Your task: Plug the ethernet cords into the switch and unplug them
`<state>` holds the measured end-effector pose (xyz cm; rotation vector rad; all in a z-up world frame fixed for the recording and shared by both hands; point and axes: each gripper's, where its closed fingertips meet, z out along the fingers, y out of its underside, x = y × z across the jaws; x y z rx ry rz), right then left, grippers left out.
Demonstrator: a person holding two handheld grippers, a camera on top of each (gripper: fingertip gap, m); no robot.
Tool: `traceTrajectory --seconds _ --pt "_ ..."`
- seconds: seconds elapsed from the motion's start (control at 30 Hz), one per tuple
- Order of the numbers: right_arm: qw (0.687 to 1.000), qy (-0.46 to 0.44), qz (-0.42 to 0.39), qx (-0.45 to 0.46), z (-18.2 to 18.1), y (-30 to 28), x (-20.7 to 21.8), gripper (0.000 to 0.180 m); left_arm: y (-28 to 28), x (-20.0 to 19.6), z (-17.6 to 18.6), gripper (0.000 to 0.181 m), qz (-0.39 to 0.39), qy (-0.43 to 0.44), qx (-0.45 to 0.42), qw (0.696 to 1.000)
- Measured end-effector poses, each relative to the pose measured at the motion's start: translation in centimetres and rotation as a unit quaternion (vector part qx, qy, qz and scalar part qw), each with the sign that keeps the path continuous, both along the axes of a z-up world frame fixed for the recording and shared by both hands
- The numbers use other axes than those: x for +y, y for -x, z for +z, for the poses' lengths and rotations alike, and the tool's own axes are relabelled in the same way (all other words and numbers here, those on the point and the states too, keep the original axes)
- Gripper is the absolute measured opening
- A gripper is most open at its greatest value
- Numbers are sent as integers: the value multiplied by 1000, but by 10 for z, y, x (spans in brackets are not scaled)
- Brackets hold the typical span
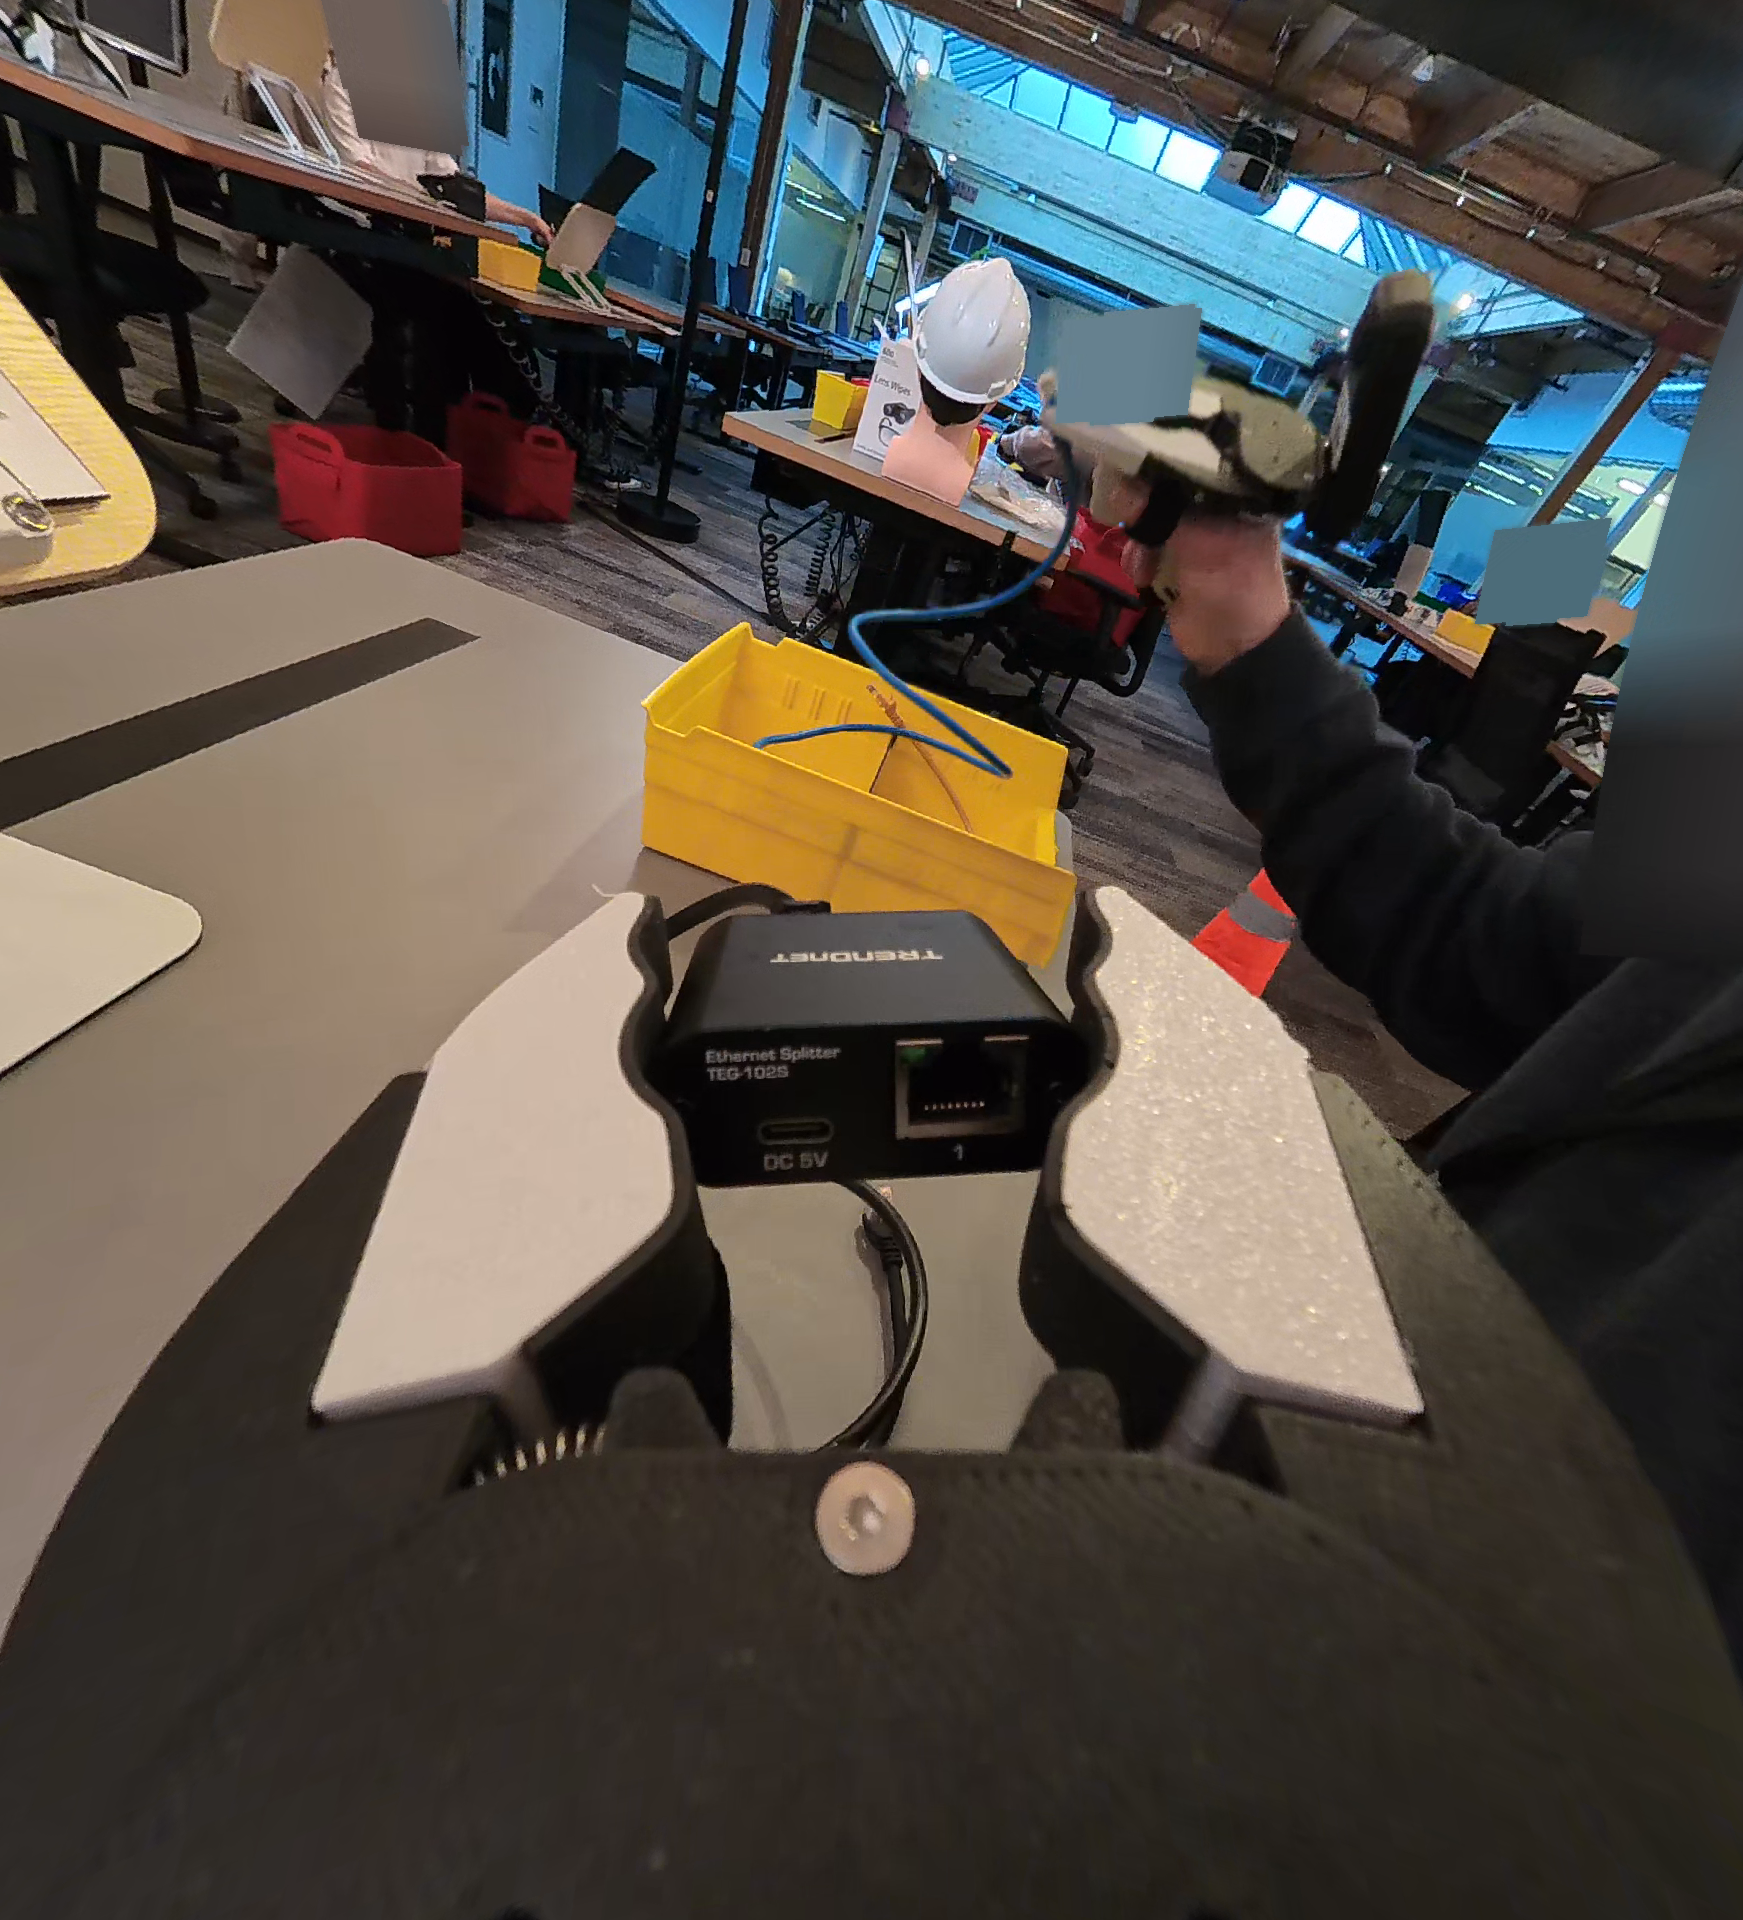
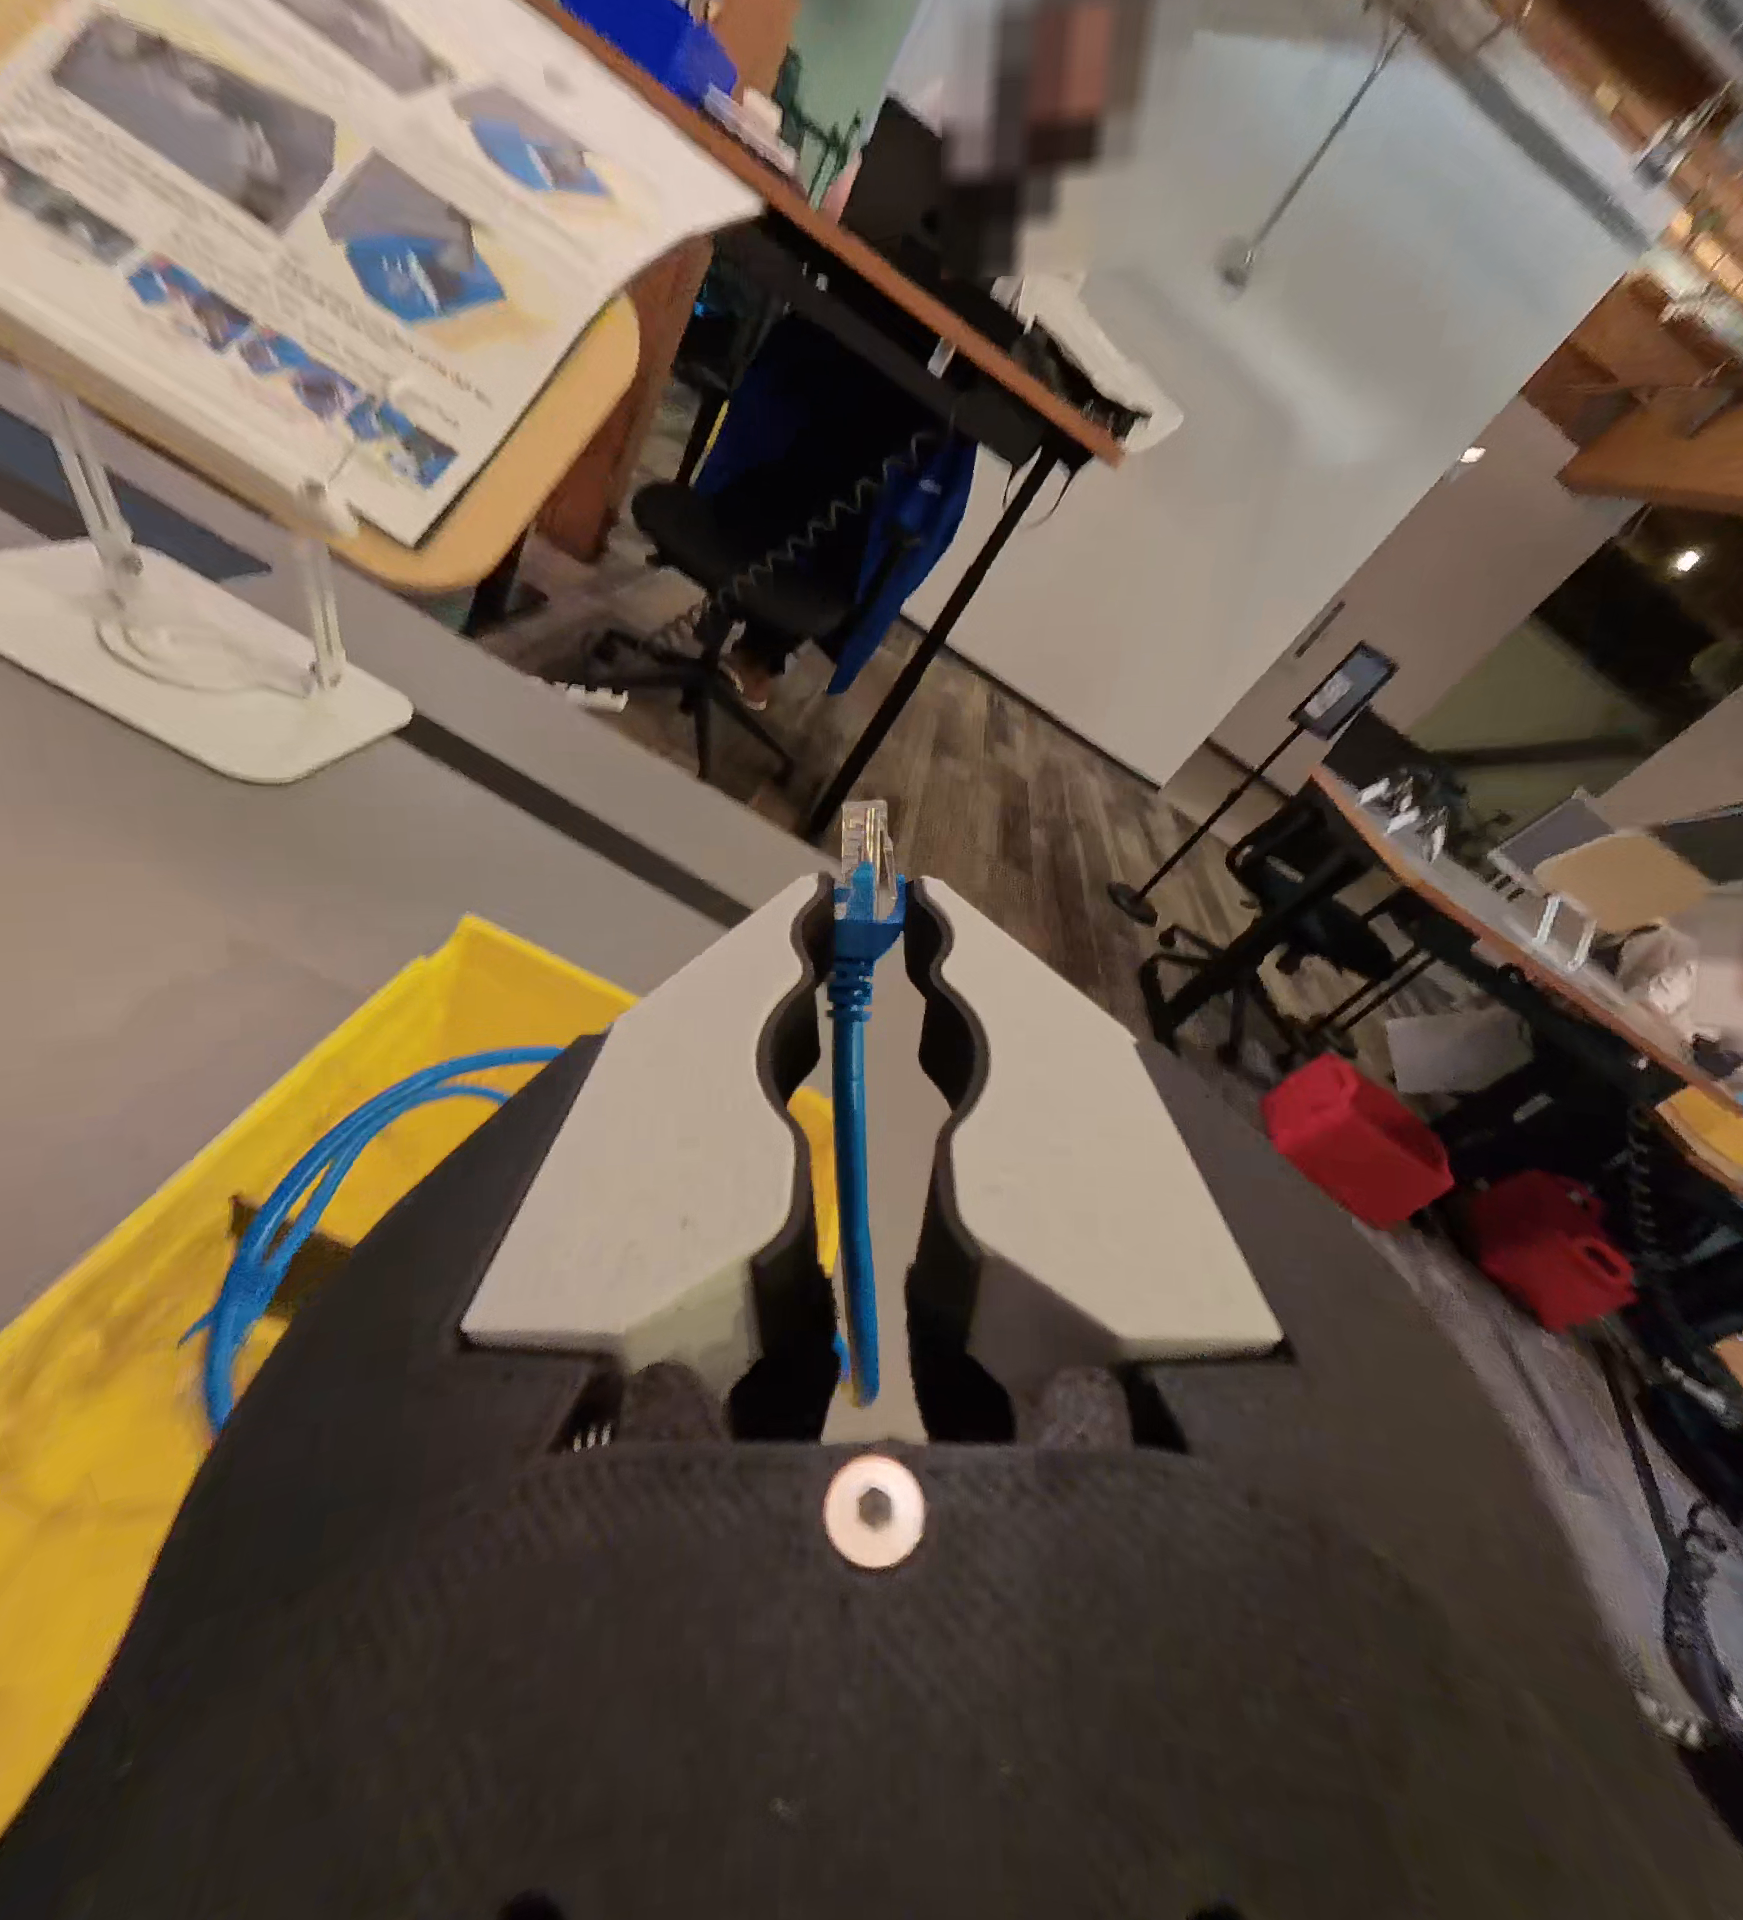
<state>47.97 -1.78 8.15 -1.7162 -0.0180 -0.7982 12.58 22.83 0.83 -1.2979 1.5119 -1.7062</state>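
Blue ethernet cord (image 2: 854, 1091): plug fwd, clamped in R gripper (image 2: 869, 894), held high, well apart from switch (image 1: 862, 1049) gripped by L gripper (image 1: 865, 935); port faces L cam.

The left claw (image 1: 867, 1039) fills the near middle of the worktop (image 1: 275, 935), its jaws pressed to both sides of the black switch (image 1: 862, 1049), so no room is left beside the box. The switch's near face is unblocked, its port open toward the camera; a black cable (image 1: 898, 1309) lies on the worktop just in front of it. Right behind the switch the yellow bin (image 1: 846, 821) stands at the far edge, blocking that way. A blue cord (image 1: 950, 613) rises from the bin to the raised right claw (image 2: 869, 894), crossing the air above it. Toward the left edge a white stand base (image 1: 36, 945) takes up room; the surface between it and the switch is bare.
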Motion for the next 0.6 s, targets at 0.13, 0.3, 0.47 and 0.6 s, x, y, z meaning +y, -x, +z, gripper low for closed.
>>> traceTrajectory --seconds 0.13,0.3,0.47,0.6 --pt "999 39 -11 13 -34 10 -17 12 0 1 -2 73 1 0 2 1000" --pt "998 46 -6 51 -59 28 -29 12 -1 0 -3 73 -1 0 4 1000" --pt "993 92 -16 78 -115 28 -17 12 0 -2 -4 73 -2 -3 5 1000" --pt "994 48 -52 86 -118 6 -12 12 0 -2 -1 73 -2 -5 3 1000"
